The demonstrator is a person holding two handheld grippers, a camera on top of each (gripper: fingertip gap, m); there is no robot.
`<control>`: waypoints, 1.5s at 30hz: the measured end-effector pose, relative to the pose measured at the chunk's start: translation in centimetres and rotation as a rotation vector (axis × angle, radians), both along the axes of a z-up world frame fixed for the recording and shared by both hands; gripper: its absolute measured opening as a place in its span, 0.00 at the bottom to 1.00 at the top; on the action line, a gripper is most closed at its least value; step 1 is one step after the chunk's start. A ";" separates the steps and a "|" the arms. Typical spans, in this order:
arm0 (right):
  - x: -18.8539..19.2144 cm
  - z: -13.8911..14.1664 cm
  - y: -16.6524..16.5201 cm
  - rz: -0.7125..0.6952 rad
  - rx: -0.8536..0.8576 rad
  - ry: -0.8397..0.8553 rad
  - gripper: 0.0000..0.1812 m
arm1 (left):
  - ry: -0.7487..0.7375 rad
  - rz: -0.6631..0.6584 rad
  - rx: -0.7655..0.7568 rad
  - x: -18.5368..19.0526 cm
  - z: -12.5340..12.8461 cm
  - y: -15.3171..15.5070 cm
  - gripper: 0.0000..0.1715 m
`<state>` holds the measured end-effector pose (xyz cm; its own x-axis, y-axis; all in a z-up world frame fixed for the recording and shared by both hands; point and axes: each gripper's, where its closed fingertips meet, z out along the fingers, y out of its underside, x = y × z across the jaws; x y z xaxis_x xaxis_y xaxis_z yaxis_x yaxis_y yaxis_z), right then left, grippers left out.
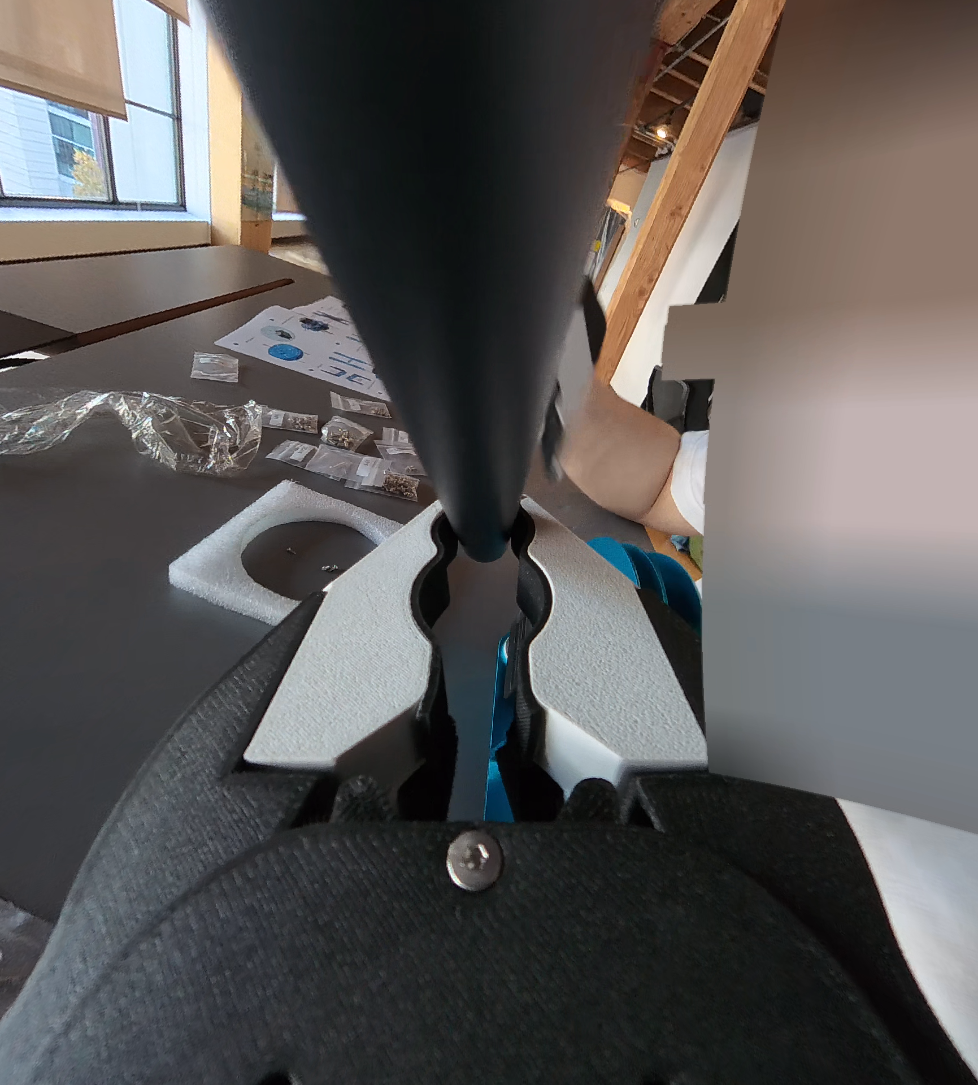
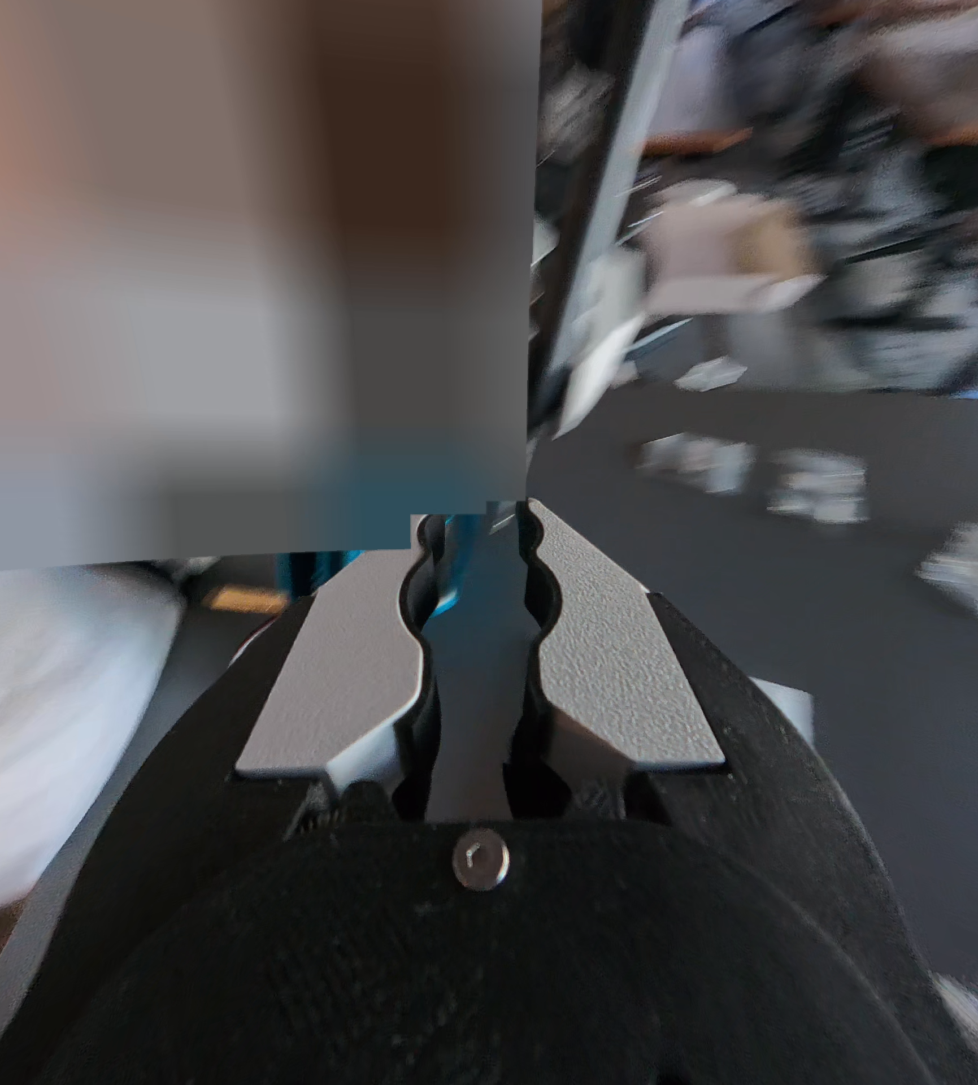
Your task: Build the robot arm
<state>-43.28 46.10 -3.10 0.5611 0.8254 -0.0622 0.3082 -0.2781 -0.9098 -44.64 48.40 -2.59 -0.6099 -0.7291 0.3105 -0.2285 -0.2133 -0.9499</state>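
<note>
My left gripper (image 1: pixel 481 546) is shut on the narrow end of a long dark tube (image 1: pixel 427 235) that runs up and toward the camera above the dark table (image 1: pixel 64 587). A blue part (image 1: pixel 651 575) lies just right of and below its fingers. My right gripper (image 2: pixel 477 528) is seen in a motion-blurred view, its jaws a narrow gap apart. A blue piece (image 2: pixel 463 558) shows at its fingertips, partly behind a mosaic patch. I cannot tell whether it is held. A person's bare arm (image 1: pixel 609 464) reaches in behind the tube.
A white foam square with a round hole (image 1: pixel 222 563) lies left of the left gripper. Several small bags of screws (image 1: pixel 345 434), crumpled clear wrap (image 1: pixel 93 423) and a printed sheet (image 1: pixel 298 340) lie farther back. Blurred bags (image 2: pixel 815 487) show on the table (image 2: pixel 768 587). Only a small space, under 4 cm, lies between the two pairs of fingers.
</note>
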 end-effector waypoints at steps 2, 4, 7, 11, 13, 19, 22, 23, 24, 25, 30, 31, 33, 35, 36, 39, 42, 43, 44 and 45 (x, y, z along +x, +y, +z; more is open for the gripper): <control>1.4 2.7 2.0 -0.153 0.061 0.017 0.14 | 0.013 -0.015 0.018 0.5 0.3 -0.5 0.10; 0.7 5.1 2.7 -0.189 0.064 0.100 0.16 | 0.026 -0.039 0.044 1.0 0.7 -1.3 0.09; -0.8 6.8 3.4 -0.215 0.003 0.115 0.20 | 0.049 -0.091 0.098 1.5 1.4 -3.1 0.09; -1.8 7.5 3.9 -0.252 -0.045 0.020 0.25 | 0.087 -0.140 0.185 2.2 2.3 -5.2 0.09; -2.4 7.7 3.7 -0.260 -0.077 0.027 0.25 | 0.112 -0.164 0.218 2.4 2.5 -6.1 0.09; -2.0 7.8 1.3 -0.303 -0.093 0.068 0.09 | 0.190 -0.262 0.262 3.0 2.2 -8.4 0.09; -0.4 7.4 -0.3 -0.355 -0.103 0.057 0.09 | 0.272 -0.303 0.257 3.9 1.5 -9.6 0.11; 0.3 7.5 -0.7 -0.374 -0.087 0.061 0.09 | 0.295 -0.312 0.235 4.2 1.5 -10.0 0.16; 1.0 7.6 -1.3 -0.389 -0.066 0.063 0.08 | 0.322 -0.313 0.214 4.5 1.6 -10.3 0.21; 1.9 7.7 -1.8 -0.402 -0.043 0.064 0.09 | 0.347 -0.298 0.212 4.9 1.4 -10.3 0.23; 6.6 7.8 -2.2 -0.483 0.049 0.172 0.09 | 0.374 -0.085 0.333 6.7 -0.5 -7.6 0.26; 7.5 7.4 -1.9 -0.494 0.045 0.201 0.09 | 0.396 -0.043 0.361 7.1 -1.3 -6.7 0.27; 9.0 6.3 -1.4 -0.501 0.016 0.258 0.09 | 0.433 0.023 0.378 7.8 -2.6 -5.1 0.28; 10.5 5.0 -0.7 -0.512 -0.010 0.297 0.09 | 0.456 0.040 0.343 8.3 -3.2 -4.1 0.23; 11.1 4.5 -0.3 -0.522 -0.012 0.321 0.09 | 0.465 0.041 0.325 8.5 -3.6 -3.7 0.23; 12.3 3.3 0.9 -0.519 -0.037 0.406 0.09 | 0.486 0.017 0.321 9.0 -4.8 -2.7 0.20; 13.0 2.5 2.1 -0.523 -0.058 0.465 0.09 | 0.510 -0.040 0.343 9.7 -6.1 -1.9 0.19; 13.1 2.5 2.4 -0.526 -0.049 0.473 0.09 | 0.512 -0.062 0.344 10.1 -6.5 -1.8 0.19; 13.3 2.6 2.7 -0.534 -0.038 0.484 0.09 | 0.518 -0.085 0.346 10.4 -7.0 -1.6 0.18; 13.6 2.7 3.0 -0.545 -0.029 0.496 0.09 | 0.529 -0.112 0.345 10.7 -7.5 -1.6 0.17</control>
